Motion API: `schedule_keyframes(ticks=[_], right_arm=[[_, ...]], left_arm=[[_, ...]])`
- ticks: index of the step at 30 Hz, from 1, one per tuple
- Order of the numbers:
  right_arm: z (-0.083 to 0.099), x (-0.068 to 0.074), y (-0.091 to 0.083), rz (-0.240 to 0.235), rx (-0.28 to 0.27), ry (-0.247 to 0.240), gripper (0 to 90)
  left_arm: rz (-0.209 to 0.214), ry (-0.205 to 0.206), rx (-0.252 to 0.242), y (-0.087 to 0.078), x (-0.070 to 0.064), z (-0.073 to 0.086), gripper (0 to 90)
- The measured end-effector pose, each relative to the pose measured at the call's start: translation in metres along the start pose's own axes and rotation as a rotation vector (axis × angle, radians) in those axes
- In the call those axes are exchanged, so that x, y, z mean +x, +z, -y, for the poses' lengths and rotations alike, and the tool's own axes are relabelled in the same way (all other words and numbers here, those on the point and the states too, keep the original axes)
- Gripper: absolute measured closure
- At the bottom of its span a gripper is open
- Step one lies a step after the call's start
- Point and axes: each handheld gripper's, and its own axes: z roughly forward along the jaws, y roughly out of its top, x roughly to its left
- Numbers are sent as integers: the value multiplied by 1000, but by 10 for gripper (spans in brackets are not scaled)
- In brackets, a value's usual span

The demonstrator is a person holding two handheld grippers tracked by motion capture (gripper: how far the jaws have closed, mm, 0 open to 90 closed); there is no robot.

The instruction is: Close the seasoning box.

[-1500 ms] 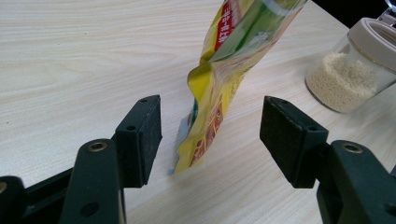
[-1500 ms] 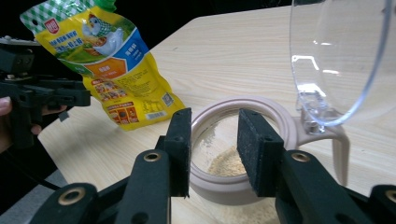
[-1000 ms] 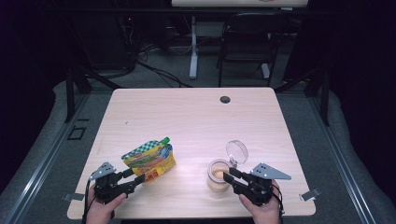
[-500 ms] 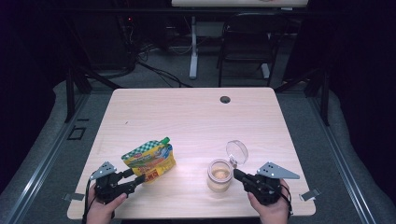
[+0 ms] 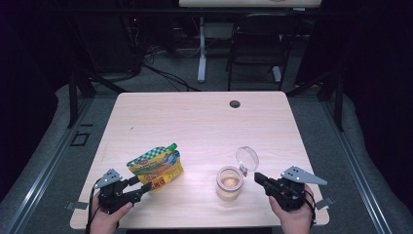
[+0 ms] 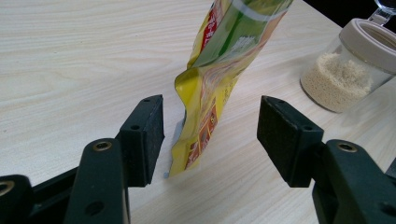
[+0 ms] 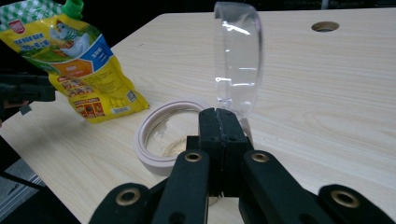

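I see the yellow pouch [image 5: 156,168] near the tabletop's [image 5: 195,122] front left corner, its long axis leaning, with the green cap [image 5: 172,146] pointing up and toward the far right. My left gripper [image 5: 134,189] is spread wide, jaws on either side of the pouch's bottom corner, neither one touching it. Near the front edge, right of centre, stands the glass jar [image 5: 229,182], holding a shallow layer of pale crumbs; its clear lid [image 5: 247,159] is flipped up. My right gripper [image 5: 258,178] is clenched on nothing, just beside the jar's rim.
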Motion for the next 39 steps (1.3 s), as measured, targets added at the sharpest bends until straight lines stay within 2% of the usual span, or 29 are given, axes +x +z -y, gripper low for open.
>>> schedule_keyframes(ticks=[5,8,16,20,29,35,39], right_arm=[[-2,-6,-3,18,-13,22,900],[-3,-10,-6,61,-6,16,900],[-10,-20,-5,90,3,39,900],[-15,-24,-6,128,16,29,900],[-24,-39,0,133,22,57,900],[-26,-42,8,131,27,52,900],[-29,-43,18,137,36,46,900]], left_arm=[[-6,2,-6,1,-1,0,414],[-5,4,-4,-1,-1,0,415],[-12,0,-15,-3,1,0,414],[-14,5,-15,-3,0,0,414],[-15,0,-14,-3,1,0,414],[-14,-1,-18,-3,1,1,414],[-16,1,-16,-3,1,1,414]])
